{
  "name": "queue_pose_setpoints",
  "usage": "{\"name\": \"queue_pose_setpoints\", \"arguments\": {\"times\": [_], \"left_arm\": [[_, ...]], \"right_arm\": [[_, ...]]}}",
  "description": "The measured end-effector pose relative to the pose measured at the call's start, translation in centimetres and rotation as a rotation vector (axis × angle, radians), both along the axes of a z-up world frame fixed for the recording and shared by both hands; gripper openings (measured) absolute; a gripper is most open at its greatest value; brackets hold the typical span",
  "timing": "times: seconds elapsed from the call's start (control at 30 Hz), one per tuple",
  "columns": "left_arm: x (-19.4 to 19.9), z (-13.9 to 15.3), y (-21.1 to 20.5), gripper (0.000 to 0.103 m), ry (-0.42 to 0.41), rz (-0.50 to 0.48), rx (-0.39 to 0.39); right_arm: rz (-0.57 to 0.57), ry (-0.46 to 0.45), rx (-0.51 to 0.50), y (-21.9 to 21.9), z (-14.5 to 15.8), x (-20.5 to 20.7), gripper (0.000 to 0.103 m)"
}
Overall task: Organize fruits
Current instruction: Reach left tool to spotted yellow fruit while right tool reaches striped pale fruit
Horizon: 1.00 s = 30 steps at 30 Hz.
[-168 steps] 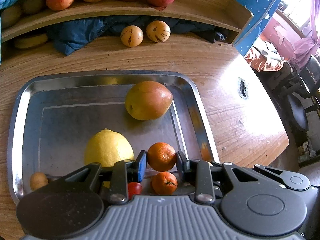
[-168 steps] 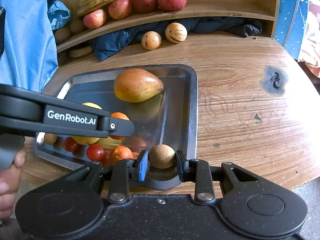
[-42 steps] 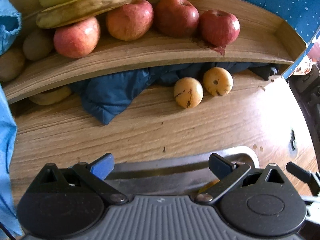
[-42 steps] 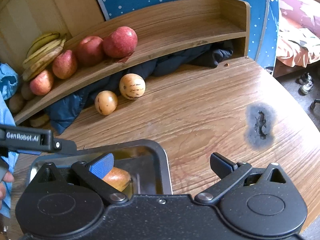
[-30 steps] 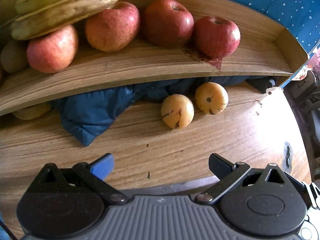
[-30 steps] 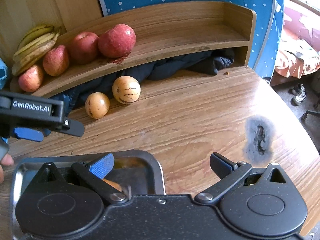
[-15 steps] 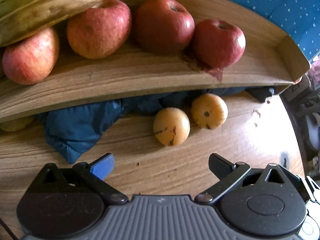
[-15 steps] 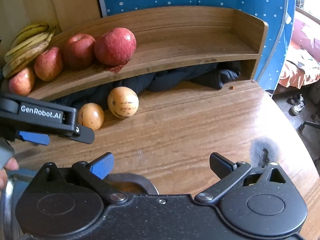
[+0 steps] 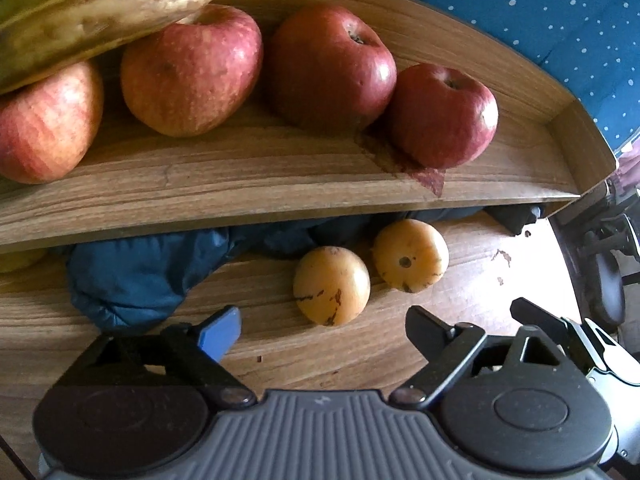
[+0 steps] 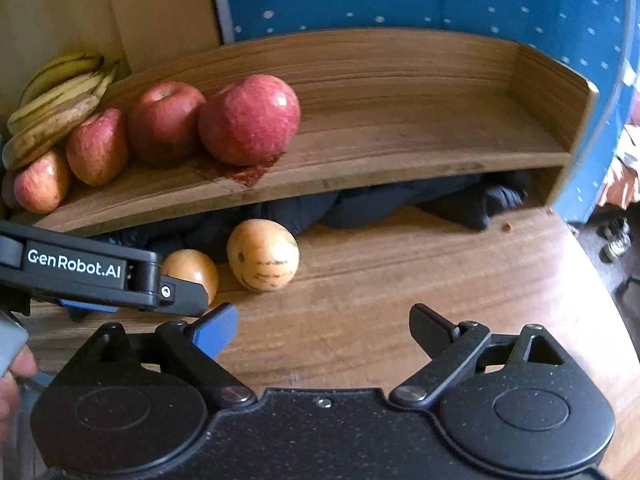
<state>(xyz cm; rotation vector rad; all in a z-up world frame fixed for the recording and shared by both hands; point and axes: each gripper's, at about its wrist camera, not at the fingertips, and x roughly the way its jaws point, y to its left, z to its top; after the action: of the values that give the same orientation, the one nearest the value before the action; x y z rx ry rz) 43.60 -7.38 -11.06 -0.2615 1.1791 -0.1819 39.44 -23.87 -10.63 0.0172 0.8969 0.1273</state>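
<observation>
Left wrist view: the left gripper hangs over the nearer yellow fruit, jaws closing, nothing between them yet. The right gripper, also closing and empty, faces the farther yellow fruit. The round fruits touch on the table; a nudge could roll either one away.

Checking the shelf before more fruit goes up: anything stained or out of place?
Yes: a reddish stain marks the wooden shelf under the rightmost apple, and dark blue cloth is bunched beneath it.
</observation>
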Motion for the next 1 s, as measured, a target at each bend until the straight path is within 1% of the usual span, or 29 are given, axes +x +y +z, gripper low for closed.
{"name": "queue_pose_setpoints", "arguments": {"times": [0.07,0.17,0.23,0.37,0.43,0.6,0.7,0.8,1.0], "left_arm": [[0.1,-0.1,0.2,0.087,0.002,0.006,-0.003],[0.5,-0.4,0.2,0.081,0.004,0.015,-0.009],[0.6,-0.5,0.2,0.078,0.006,0.02,-0.012],[0.9,-0.7,0.1,0.069,0.01,0.021,-0.02],[1.0,-0.8,0.0,0.065,0.011,0.019,-0.024],[1.2,-0.8,-0.3,0.057,0.009,0.018,-0.031],[1.3,-0.9,-0.4,0.053,0.009,0.018,-0.035],[1.4,-0.9,-0.3,0.052,0.011,0.019,-0.038],[1.6,-0.9,0.1,0.052,0.014,0.024,-0.051]], "right_arm": [[0.025,-0.003,-0.016,0.4,-0.1,0.5,0.093],[0.062,-0.008,-0.034,1.0,-0.2,0.9,0.089],[0.082,-0.012,-0.045,1.4,-0.3,1.2,0.084],[0.123,-0.025,-0.072,2.3,-0.6,1.6,0.08],[0.14,-0.03,-0.085,2.7,-0.7,1.8,0.075],[0.177,-0.041,-0.104,3.3,-1.0,2.3,0.071],[0.188,-0.042,-0.109,3.6,-1.0,2.5,0.069],[0.198,-0.048,-0.11,3.7,-1.1,2.8,0.067],[0.225,-0.05,-0.11,4.1,-1.1,3.2,0.064]]}}
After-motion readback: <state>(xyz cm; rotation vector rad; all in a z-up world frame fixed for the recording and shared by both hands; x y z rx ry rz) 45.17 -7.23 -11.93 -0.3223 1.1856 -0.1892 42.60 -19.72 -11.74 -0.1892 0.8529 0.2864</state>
